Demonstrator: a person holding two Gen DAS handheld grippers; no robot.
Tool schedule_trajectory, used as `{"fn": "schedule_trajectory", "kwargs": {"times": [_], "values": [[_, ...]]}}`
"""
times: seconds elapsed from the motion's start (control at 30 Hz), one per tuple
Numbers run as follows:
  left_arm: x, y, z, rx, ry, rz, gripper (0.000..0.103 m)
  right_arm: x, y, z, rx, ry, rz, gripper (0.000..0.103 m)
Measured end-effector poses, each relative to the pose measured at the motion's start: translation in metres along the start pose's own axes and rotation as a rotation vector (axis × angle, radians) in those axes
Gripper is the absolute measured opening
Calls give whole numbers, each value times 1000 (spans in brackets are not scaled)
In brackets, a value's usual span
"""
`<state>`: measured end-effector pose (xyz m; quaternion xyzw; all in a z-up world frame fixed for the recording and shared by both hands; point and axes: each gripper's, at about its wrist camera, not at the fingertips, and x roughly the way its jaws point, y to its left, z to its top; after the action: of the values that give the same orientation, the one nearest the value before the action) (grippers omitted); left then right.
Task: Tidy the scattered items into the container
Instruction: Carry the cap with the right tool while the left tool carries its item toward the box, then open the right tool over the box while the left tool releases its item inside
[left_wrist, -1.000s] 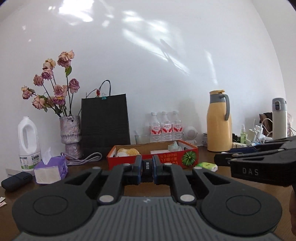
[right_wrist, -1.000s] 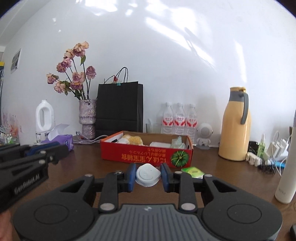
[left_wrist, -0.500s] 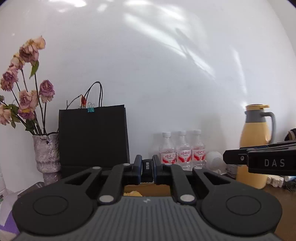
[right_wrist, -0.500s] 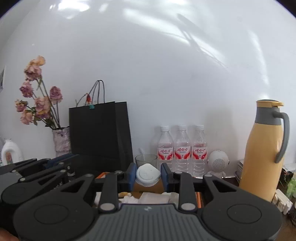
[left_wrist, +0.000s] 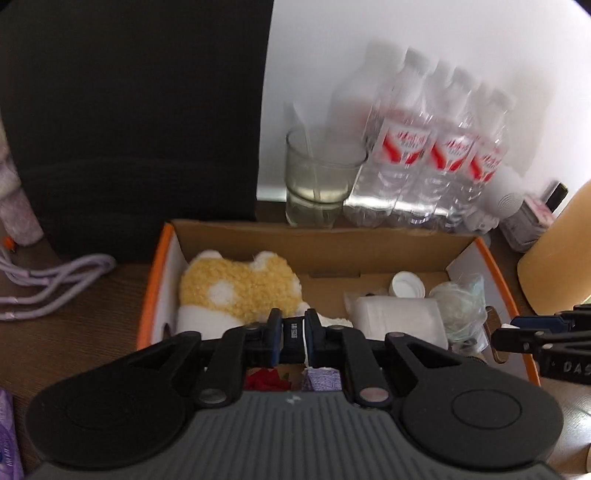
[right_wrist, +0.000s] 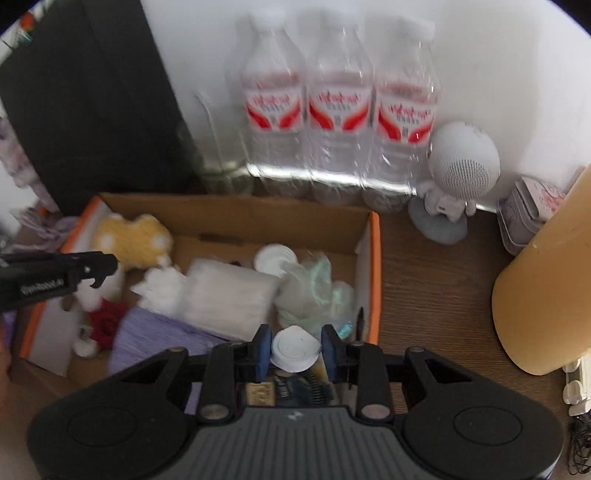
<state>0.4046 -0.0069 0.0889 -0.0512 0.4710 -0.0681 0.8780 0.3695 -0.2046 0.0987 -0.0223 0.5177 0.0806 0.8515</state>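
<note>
**Both grippers over the box, each with a small item between its pads**

The left gripper (left_wrist: 293, 339) points steeply down over the orange-edged cardboard box (left_wrist: 491, 258). Between its blue pads sits a small black block (left_wrist: 293, 338) with white lettering. The jaws have just been opening a little; a pale sliver shows at the block's 3 o'clock side, so whether both pads press on it I cannot tell.

The right gripper (right_wrist: 296, 352) is narrowly parted around a round white cap (right_wrist: 295, 350), a pad touching it on each side, over the box's near right corner.

Inside the box, in the right wrist view: a yellow fluffy toy (right_wrist: 133, 236) at 10 o'clock, a white wrapped packet (right_wrist: 225, 295) in the middle, a crumpled clear bag (right_wrist: 314, 291) at 3 o'clock, a white lid (right_wrist: 275, 258) toward 12 o'clock beside the bag, something red (right_wrist: 105, 325) at 8 o'clock, and a purple pack (right_wrist: 155, 339) at 6 o'clock.

Behind the box, at 12 o'clock, three water bottles (right_wrist: 340, 107) stand in a row against the wall, with a drinking glass (left_wrist: 319, 177) just beside them and a black paper bag (left_wrist: 129, 110) at 10 o'clock. A white round-headed figurine (right_wrist: 458, 173) stands at 2 o'clock of the box and a yellow jug (right_wrist: 546, 288) at 3 o'clock, on the brown table (right_wrist: 436, 280). A lilac cord (left_wrist: 51, 284) lies on the table at the box's 9 o'clock.
</note>
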Motion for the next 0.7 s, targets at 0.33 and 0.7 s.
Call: {"fn": "schedule_trajectory", "kwargs": {"times": [0.33, 0.7], "values": [[8, -3, 14, 16, 198, 19, 86, -5, -9, 23, 139, 66, 70, 83], [-54, -12, -11, 63, 223, 162, 93, -54, 22, -8, 118, 120, 38, 86]]}}
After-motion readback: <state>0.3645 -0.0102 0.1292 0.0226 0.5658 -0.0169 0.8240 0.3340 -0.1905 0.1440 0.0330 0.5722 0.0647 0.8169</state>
